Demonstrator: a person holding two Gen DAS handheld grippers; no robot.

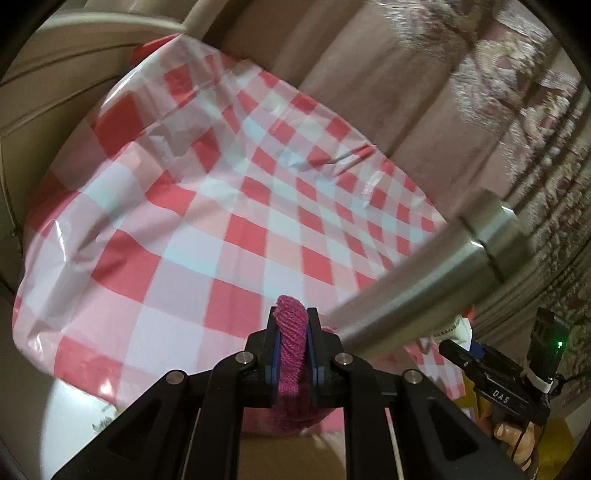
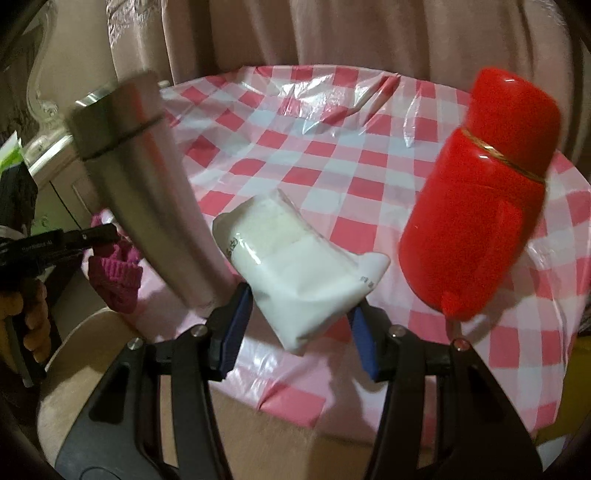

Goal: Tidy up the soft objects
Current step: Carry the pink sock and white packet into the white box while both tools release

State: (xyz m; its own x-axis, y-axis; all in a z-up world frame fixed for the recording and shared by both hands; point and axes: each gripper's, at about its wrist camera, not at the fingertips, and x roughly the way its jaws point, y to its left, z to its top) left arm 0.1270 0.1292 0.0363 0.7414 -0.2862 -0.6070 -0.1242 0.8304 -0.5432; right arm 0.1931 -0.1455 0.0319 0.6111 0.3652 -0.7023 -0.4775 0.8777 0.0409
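A round table [image 2: 369, 155] wears a wrinkled red-and-white checked plastic cloth [image 1: 229, 221]. On it stand a steel flask [image 2: 147, 192] near its left edge and a red flask [image 2: 476, 206] toward the right.

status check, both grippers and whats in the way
Left gripper shut on magenta knit piece. Right gripper shut on white packet. Steel flask and red flask flank the packet on the table.

Surface under a red-and-white checked plastic cloth [image 2: 332, 162], wrinkled and glossy. Steel flask [image 2: 140, 184] on it at the left edge, lid seam near its top; also in the left wrist view [image 1: 424, 280]. Red plastic flask [image 2: 480, 206], gold band below its cap, at right, well apart. Pink curtains [image 2: 332, 29] behind, embroidered in part [image 1: 517, 92].
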